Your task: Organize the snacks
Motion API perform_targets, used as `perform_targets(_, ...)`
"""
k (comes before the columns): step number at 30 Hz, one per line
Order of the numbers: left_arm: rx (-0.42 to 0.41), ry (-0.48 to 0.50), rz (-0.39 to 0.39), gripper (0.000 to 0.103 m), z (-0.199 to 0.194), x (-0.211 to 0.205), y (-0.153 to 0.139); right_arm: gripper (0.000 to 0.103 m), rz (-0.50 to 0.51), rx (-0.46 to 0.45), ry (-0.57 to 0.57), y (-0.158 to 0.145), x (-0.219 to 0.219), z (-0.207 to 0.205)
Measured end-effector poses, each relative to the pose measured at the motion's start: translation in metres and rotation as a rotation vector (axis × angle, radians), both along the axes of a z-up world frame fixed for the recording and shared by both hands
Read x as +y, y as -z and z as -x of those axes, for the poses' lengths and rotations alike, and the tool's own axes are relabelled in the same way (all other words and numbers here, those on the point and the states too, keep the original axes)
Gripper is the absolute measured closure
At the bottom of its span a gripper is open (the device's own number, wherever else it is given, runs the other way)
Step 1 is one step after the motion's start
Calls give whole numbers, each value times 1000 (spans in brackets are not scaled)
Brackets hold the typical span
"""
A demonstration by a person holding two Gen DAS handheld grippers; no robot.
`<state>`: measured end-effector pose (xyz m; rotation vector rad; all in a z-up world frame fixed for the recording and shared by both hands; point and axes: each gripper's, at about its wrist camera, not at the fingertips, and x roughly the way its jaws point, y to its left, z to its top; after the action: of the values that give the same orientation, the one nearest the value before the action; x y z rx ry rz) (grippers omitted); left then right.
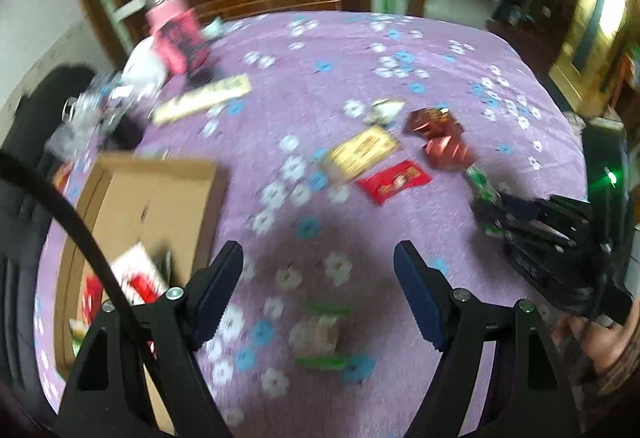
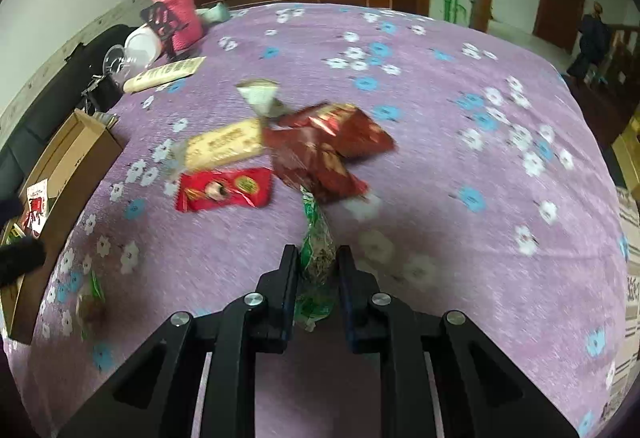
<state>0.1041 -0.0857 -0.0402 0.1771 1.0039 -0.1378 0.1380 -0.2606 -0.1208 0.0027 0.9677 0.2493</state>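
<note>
- A green snack packet (image 2: 317, 250) is clenched between the jaws of the right tool (image 2: 318, 258), just above the purple flowered table (image 2: 460, 158).
- Red packets (image 2: 328, 146) and a yellow packet (image 2: 226, 144) lie beyond it.
- The left tool (image 1: 318, 266) hangs released over another green packet (image 1: 320, 334), beside the cardboard box (image 1: 160, 198).

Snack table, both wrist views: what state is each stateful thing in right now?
Left tongs: open, empty, above the tablecloth.
Right tongs: shut on green snack packet.
Green snack packet: held, pinched between the fingers.
Cardboard box: open, some packets inside.
Red flat packet: lying flat on the cloth, sealed.
Dark red bags: crumpled, overlapping.
</note>
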Motion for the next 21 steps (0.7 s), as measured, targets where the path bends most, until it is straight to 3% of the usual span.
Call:
perform_targets(5,24,178,-2,25,-27,-36,3,85,-16,18,20,0,-27,14)
perform_targets(8,114,290,-20,25,-50,-54,17,85,-45,21,29,1,-35,17)
perform_targets(13,175,383,-91,25,-70,-68,35,85,-93,25,37,2,-41,18)
perform_targets(17,238,441,-87,25,-82,-74,50,85,-117,25,37,2,-44,19)
perform_targets(21,328,469,-109,38,-85,-79,70,85,-130,24,38,3,-46,19)
